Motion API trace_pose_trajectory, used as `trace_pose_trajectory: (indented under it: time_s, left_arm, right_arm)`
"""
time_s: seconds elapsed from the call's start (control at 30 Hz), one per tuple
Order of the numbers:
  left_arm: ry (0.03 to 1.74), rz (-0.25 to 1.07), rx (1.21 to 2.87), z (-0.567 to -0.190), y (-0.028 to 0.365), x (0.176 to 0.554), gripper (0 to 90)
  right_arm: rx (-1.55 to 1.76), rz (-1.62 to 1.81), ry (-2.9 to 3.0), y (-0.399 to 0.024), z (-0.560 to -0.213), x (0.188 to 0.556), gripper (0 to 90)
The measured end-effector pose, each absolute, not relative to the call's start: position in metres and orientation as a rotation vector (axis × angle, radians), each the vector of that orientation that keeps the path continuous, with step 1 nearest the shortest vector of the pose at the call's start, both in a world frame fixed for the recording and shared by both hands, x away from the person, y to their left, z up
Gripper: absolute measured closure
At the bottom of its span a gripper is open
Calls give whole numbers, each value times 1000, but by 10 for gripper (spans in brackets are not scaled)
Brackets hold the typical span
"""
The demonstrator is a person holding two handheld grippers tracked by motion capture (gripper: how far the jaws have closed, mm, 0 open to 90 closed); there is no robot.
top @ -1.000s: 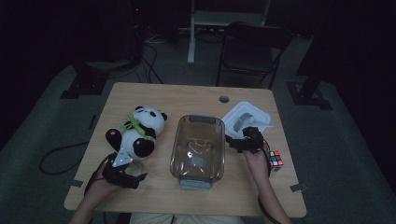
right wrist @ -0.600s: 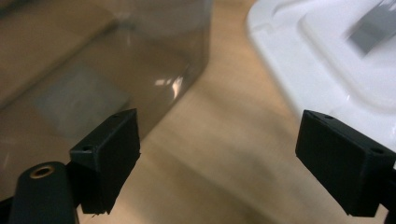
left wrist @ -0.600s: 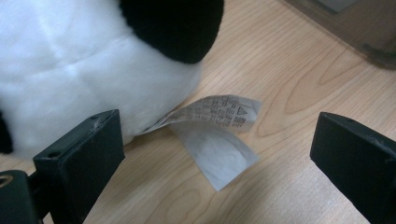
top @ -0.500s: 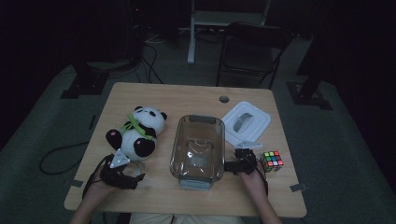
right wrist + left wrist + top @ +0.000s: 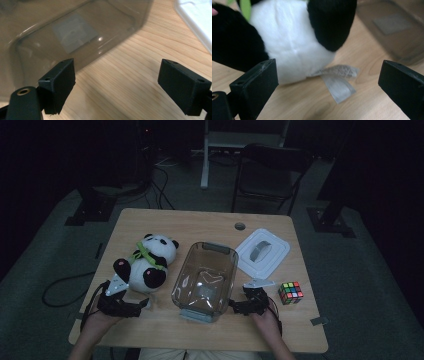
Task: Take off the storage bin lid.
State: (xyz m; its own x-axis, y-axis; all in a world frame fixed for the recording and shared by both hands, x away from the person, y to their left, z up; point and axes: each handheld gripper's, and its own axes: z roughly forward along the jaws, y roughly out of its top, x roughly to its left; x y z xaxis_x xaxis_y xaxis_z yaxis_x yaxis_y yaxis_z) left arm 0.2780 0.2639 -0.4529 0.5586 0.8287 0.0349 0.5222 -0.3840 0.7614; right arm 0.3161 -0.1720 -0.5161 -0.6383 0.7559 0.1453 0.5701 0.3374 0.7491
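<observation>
Both tongs stood open: left tongs [image 5: 327, 82] faced the black-and-white plush panda [image 5: 287, 37] for grasping, right tongs [image 5: 117, 85] flanked the clear plastic container [image 5: 62, 35] at 3 o'clock.

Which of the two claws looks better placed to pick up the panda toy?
The left claw, I'd say. It lies right in front of the panda, open, with the toy's white belly just ahead of its jaws. The right claw sits beyond the clear container, facing its wall.
</observation>
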Motion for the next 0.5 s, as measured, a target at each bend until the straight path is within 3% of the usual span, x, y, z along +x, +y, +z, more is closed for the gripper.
trace_pose_trajectory:
  time_s: [0.5]
  left_arm:
    - [1116,584,1960,-425,260,330,32]
  right_arm:
    - [1128,1185,2386,-175,-517,313,141]
